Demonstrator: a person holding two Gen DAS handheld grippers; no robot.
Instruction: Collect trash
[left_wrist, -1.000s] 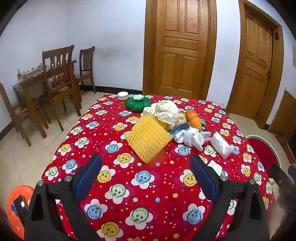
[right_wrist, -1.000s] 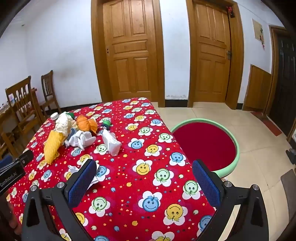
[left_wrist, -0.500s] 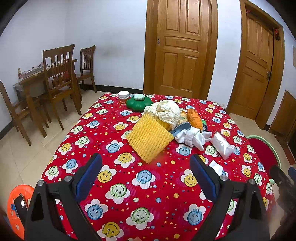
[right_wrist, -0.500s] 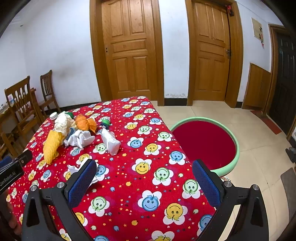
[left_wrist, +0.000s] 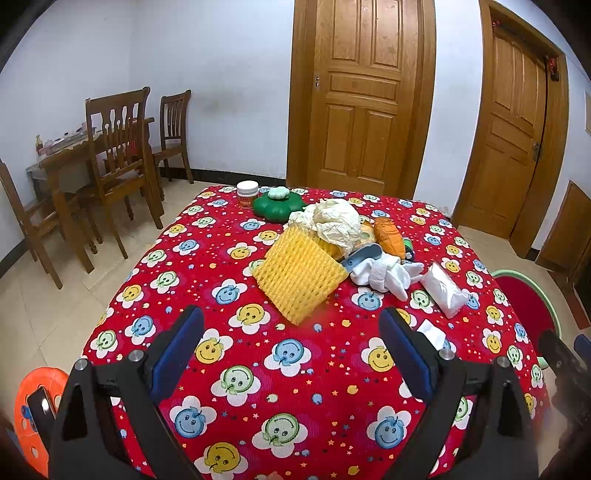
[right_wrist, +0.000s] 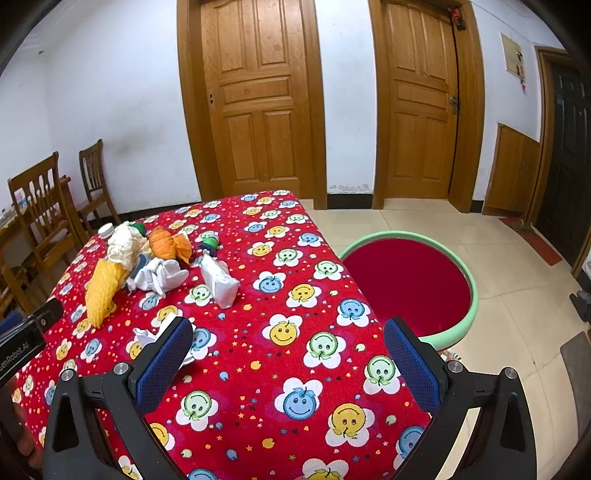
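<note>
Both tongs are released, blue pads spread wide and gripping nothing. The left tongs (left_wrist: 291, 347) hover over the near edge of the surface (left_wrist: 258, 387), which wears a red cloth printed with smiley flowers. The right tongs (right_wrist: 288, 354) hang over its near right corner.

Nearest the tongs lies one small crumpled white paper (right_wrist: 147, 338), just beside the right tongs' left pad and close to the left tongs' right pad. Farther in, ahead of the left tongs, sits the trash pile: one yellow foam net (left_wrist: 299, 275), one bundle of white cloth (left_wrist: 384, 273), one white packet (left_wrist: 443, 291) to the right, one ball of cream paper (left_wrist: 338, 219) and one orange wrapper (left_wrist: 388, 234). Behind the pile stand one green flower-shaped container (left_wrist: 277, 205) and one white-lidded jar (left_wrist: 246, 194).

On the floor right of the surface, beyond the right tongs, rests one round green-rimmed basin (right_wrist: 472, 295) with a red inside. Two wooden doors (right_wrist: 258, 99) close the far wall.
</note>
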